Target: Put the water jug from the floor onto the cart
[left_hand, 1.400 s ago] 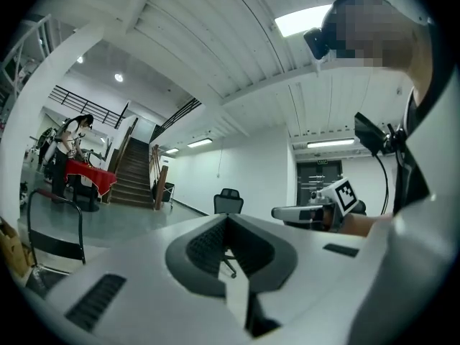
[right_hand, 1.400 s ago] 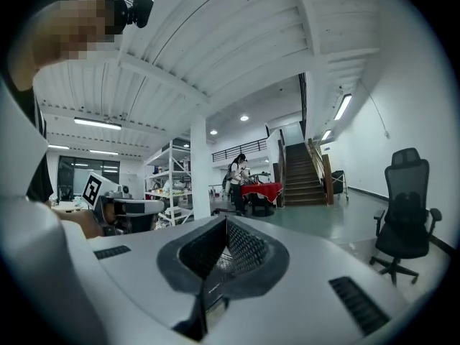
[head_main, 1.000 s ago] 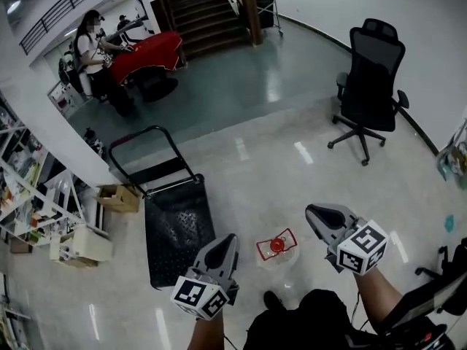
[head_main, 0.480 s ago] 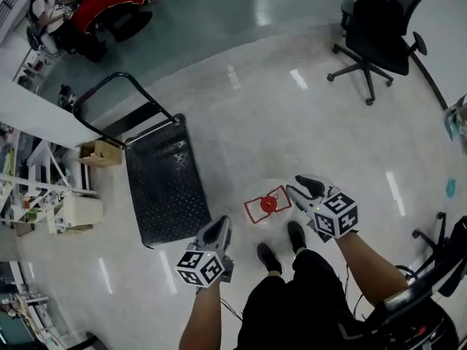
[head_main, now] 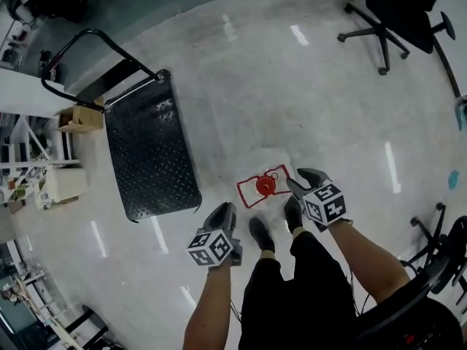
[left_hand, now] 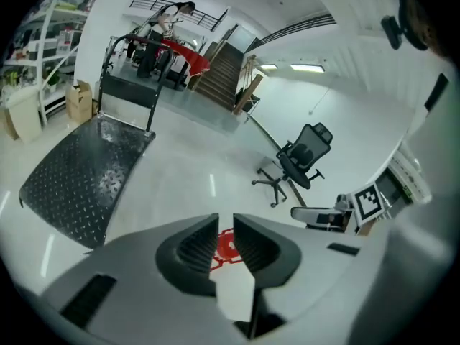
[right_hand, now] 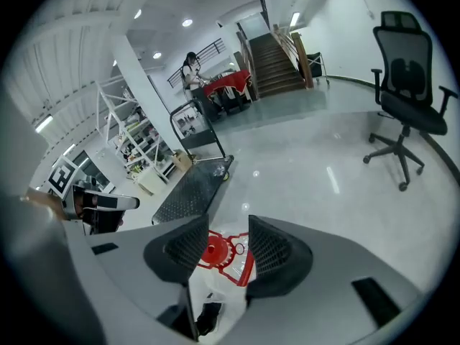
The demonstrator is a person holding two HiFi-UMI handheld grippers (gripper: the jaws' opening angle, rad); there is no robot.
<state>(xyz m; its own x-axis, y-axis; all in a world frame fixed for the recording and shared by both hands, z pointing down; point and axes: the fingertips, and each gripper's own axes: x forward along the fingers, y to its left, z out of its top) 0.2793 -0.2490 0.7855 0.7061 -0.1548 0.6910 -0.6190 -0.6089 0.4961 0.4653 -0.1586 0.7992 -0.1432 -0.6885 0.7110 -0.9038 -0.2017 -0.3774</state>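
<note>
Head view is showing the clear water jug with red cap (head_main: 264, 187) standing on the floor by the person's shoes (head_main: 260, 233), apart from the black diamond-plate cart (head_main: 149, 152). Only the gripper views are catching the staircase (right_hand: 277, 67). The left gripper (left_hand: 225, 225) is just opening, barely parted, empty. The right gripper (right_hand: 228, 239) is just opening wide, gripping nothing.

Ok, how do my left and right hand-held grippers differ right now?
Gap: the left hand-held gripper's jaws stand only a slit apart; the right hand-held gripper's stand wide.
Place: the right is close beside the water jug; the left hangs farther from it, nearer the cart.
Shared: both point down toward the floor, both have jaws that have just been opening, and neither has anything between its pads.
</note>
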